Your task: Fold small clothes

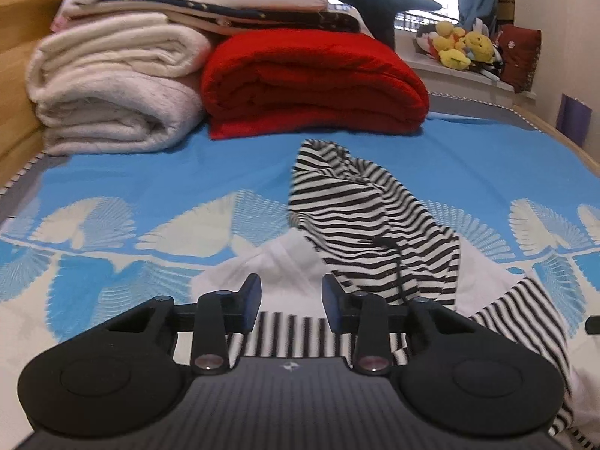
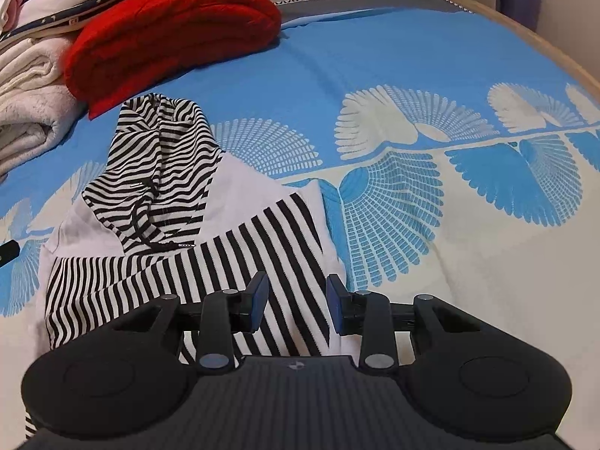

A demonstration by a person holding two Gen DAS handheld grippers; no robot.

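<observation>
A small black-and-white striped hoodie with white panels (image 2: 180, 232) lies on the blue patterned bedspread (image 2: 412, 75), its striped hood (image 2: 161, 150) pointing to the far side. It also shows in the left wrist view (image 1: 371, 217), hood bunched up. My left gripper (image 1: 291, 300) is open and empty, low over the garment's near white and striped part. My right gripper (image 2: 297, 302) is open and empty, just above the striped body near its right edge. A black drawstring (image 1: 397, 262) hangs from the hood.
A folded red blanket (image 1: 315, 82) and a stack of cream towels and folded linens (image 1: 112, 86) lie at the far side. Plush toys (image 1: 461, 47) sit on the window ledge. A wooden bed frame (image 2: 543, 37) runs along the right edge.
</observation>
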